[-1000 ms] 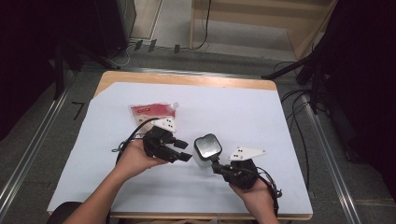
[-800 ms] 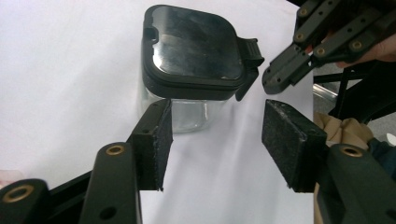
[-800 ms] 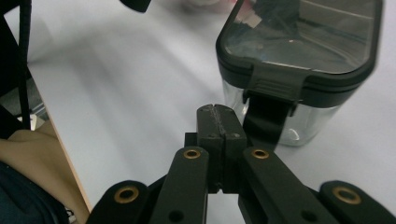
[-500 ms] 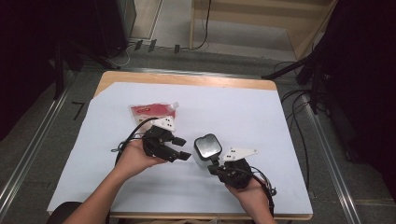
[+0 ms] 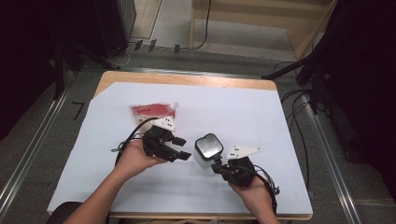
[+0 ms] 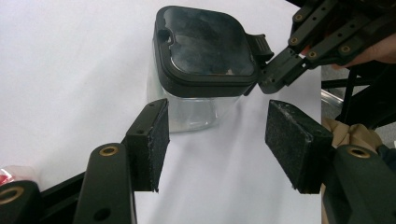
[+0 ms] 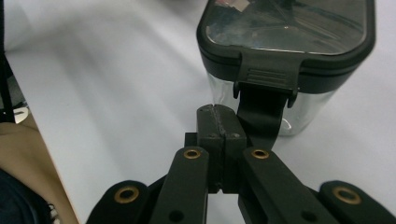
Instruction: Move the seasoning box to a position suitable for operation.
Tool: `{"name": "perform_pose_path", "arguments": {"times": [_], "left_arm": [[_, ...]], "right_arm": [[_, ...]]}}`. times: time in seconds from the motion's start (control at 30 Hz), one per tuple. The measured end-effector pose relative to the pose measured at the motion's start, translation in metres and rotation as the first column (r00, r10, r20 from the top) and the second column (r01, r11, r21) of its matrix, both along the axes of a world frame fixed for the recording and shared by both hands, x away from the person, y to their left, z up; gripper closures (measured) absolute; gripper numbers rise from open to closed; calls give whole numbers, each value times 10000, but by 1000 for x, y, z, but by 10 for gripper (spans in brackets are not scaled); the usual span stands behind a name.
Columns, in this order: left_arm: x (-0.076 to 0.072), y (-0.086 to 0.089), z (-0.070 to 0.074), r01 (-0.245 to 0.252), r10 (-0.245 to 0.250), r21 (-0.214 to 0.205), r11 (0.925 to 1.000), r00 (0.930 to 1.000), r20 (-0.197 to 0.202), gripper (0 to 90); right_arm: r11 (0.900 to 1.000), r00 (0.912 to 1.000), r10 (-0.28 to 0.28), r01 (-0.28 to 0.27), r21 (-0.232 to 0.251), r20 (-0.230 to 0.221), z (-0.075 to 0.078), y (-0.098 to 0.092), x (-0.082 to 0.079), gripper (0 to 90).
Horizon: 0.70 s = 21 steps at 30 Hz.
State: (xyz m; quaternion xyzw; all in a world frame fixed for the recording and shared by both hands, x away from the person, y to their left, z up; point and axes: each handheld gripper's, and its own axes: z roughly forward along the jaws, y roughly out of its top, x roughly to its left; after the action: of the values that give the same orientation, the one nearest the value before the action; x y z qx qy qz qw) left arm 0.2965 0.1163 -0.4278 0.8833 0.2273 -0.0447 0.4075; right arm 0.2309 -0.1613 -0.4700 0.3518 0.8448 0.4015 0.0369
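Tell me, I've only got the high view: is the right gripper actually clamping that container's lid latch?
Observer: No. The right gripper has its jaws shut on nothing; their tips sit against the side of the latch.
Operator: Anything inside the container?
Observer: Through its clear wall the container looks empty, with the dark lid seated on it.
Operator: And the left gripper?
Observer: The left gripper has just been opening its jaws; they stand open just short of the container, with nothing between the pads.
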Motion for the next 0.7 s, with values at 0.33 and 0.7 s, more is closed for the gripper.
{"name": "perform_pose_path", "arguments": {"times": [0.33,0.7], "left_arm": [[0,-1,-1,-13,13,1,10000,10000,2,410],[1,-3,-4,4,-4,52,10000,9999,158,381]], "right_arm": [[9990,9989,-448,447,-67,-127,0,-14,7,900],[9959,9951,-889,879,-234,-432,-2,-31,18,900]]}}
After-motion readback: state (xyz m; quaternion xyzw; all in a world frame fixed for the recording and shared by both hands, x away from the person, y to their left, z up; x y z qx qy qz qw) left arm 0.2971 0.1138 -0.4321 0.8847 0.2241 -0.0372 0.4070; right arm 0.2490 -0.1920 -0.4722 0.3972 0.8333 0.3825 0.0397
